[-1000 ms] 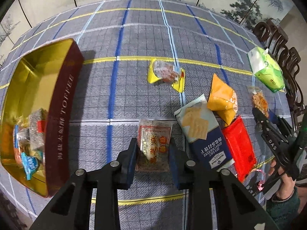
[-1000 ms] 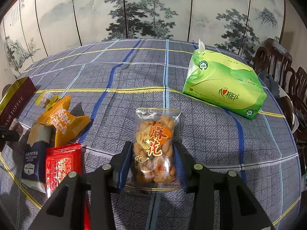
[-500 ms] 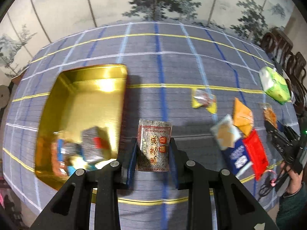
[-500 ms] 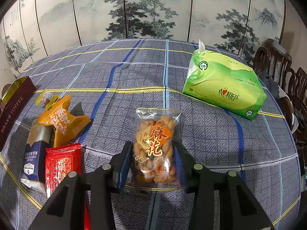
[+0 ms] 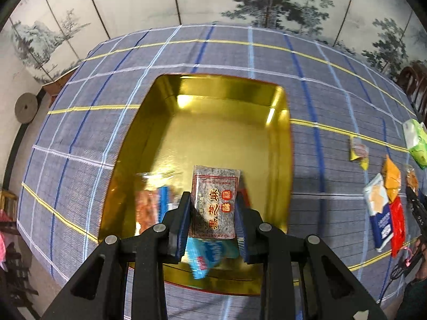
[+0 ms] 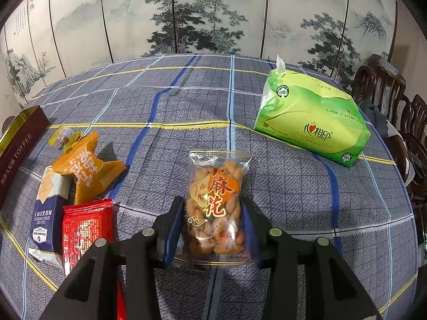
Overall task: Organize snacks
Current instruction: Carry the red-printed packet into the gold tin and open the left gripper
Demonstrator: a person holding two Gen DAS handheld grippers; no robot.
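Left tongs (image 5: 213, 210), sesame packet (image 5: 215, 202) now over tin (image 5: 277, 138)

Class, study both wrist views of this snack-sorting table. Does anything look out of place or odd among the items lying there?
One item: the green tissue pack lies on the plaid tablecloth among the snacks, a tissue poking from its top. It is not a snack, so it does not belong in the gold tin. Nothing looks spilled or torn.

Both grippers' fingers (image 5: 184, 221) clamped, downward-angled
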